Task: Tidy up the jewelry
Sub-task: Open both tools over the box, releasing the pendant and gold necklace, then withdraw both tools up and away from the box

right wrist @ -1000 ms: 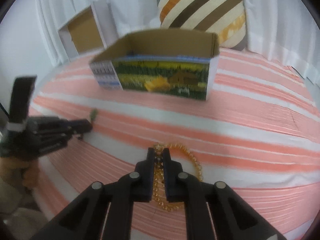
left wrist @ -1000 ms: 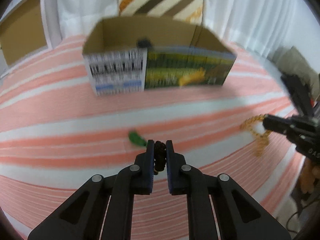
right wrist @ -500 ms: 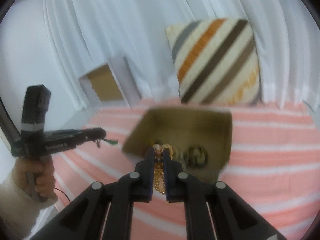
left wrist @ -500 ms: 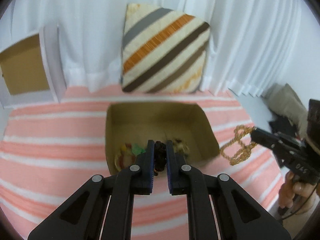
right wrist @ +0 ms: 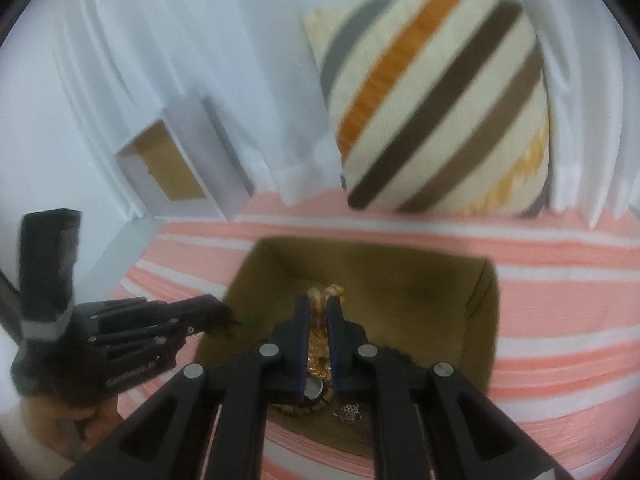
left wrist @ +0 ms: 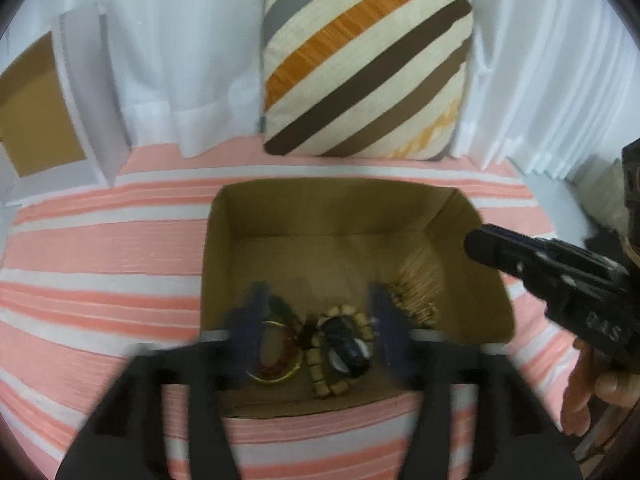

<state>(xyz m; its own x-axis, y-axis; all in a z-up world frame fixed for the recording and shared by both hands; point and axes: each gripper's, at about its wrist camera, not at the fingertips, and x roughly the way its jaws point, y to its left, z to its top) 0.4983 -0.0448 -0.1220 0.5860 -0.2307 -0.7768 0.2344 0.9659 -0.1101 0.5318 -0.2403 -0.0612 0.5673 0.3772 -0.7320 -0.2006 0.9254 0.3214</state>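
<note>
An open cardboard box (left wrist: 218, 264) (right wrist: 476, 300) lies on the pink-and-white striped cover. In it are a beaded bracelet (left wrist: 320, 376), a red-and-yellow bangle (left wrist: 276, 372) and a dark bead piece (left wrist: 307, 334). My left gripper (left wrist: 318, 300) hangs over the box's near side, motion-blurred. Its jaws are opening wide and nothing is between them. Above the box's right side, the right gripper (right wrist: 319, 312) (left wrist: 480, 244) still has the gold chain (right wrist: 320, 340) between its pads while its jaws begin opening. In the left wrist view the gold chain (left wrist: 416, 280) is a blurred streak inside the box.
A striped pillow (left wrist: 360, 64) (right wrist: 432, 100) leans on white curtains behind the box. A white box with a brown inside (left wrist: 80, 92) (right wrist: 176, 160) stands at the back left. A hand (left wrist: 580, 384) holds the right gripper at the cover's right edge.
Both grippers rose from the striped cover and came over the box. The left gripper's jaws spread apart and the dark beads left them. The right gripper carried the gold chain along.
</note>
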